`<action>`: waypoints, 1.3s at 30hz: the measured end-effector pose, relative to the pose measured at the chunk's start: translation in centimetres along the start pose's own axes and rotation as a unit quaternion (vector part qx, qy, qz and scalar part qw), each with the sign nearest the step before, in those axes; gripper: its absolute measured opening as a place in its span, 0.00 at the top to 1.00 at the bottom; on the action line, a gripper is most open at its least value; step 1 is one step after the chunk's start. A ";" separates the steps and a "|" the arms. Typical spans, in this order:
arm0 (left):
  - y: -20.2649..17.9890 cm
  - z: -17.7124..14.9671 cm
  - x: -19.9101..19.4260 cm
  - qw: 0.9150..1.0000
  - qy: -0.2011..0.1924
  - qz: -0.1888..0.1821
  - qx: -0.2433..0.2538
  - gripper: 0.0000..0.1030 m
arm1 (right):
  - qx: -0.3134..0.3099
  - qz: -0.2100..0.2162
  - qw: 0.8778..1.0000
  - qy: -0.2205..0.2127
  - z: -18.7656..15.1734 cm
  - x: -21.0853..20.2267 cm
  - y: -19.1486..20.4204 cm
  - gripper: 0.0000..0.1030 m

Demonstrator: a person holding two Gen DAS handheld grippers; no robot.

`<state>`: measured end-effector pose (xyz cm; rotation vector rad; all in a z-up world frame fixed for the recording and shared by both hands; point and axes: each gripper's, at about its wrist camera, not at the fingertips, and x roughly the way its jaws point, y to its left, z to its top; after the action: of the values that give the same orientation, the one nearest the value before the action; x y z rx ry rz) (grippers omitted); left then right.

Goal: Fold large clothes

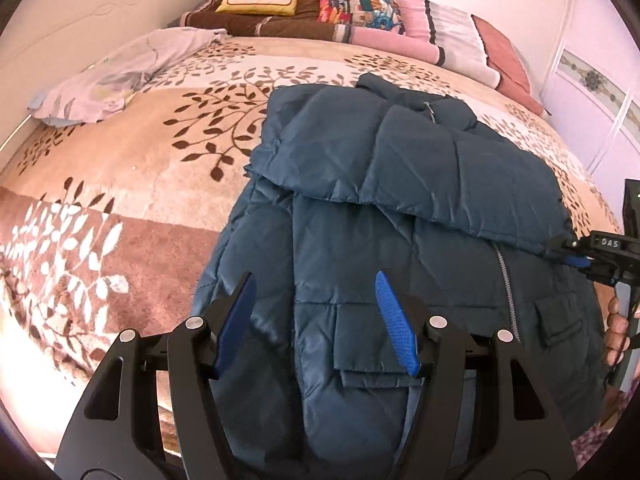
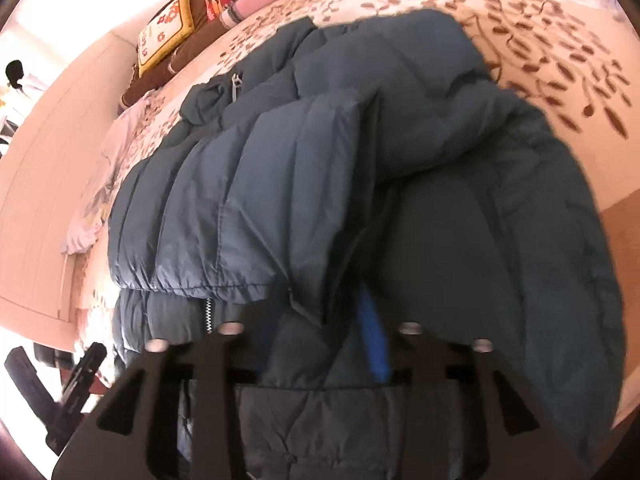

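A dark blue puffer jacket (image 1: 400,208) lies on the bed, front up, zipper toward the right. One sleeve (image 1: 420,160) is folded across the chest. My left gripper (image 1: 316,300) is open and empty, hovering over the jacket's lower left part near a pocket flap. My right gripper (image 1: 570,254) is shut on the cuff of the folded sleeve at the jacket's right side. In the right wrist view the sleeve (image 2: 240,208) drapes over the gripper (image 2: 352,320), hiding one finger; a blue pad (image 2: 374,344) shows beneath the fabric.
The bed has a beige and brown leaf-patterned blanket (image 1: 140,184). A lilac pillowcase (image 1: 120,76) lies at the far left. Cushions and folded blankets (image 1: 340,12) are stacked at the head. A white wardrobe (image 1: 600,92) stands on the right.
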<state>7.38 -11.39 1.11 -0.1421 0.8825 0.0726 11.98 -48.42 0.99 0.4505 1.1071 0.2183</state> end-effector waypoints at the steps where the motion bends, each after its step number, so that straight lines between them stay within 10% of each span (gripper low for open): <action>1: 0.1 -0.1 -0.2 1.000 0.001 0.001 -0.001 0.41 | -0.002 0.000 1.000 -0.005 -0.1 -0.4 -0.1 0.55; 39: 6.7 -9.6 -6.6 0.986 0.160 0.005 -0.043 0.38 | -0.064 -0.043 0.996 0.048 -13.6 -13.0 -8.3 0.40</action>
<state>-4.96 -6.29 -0.48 -0.2348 1.2006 0.0990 -6.34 -57.59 2.75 0.2804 1.1963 0.2348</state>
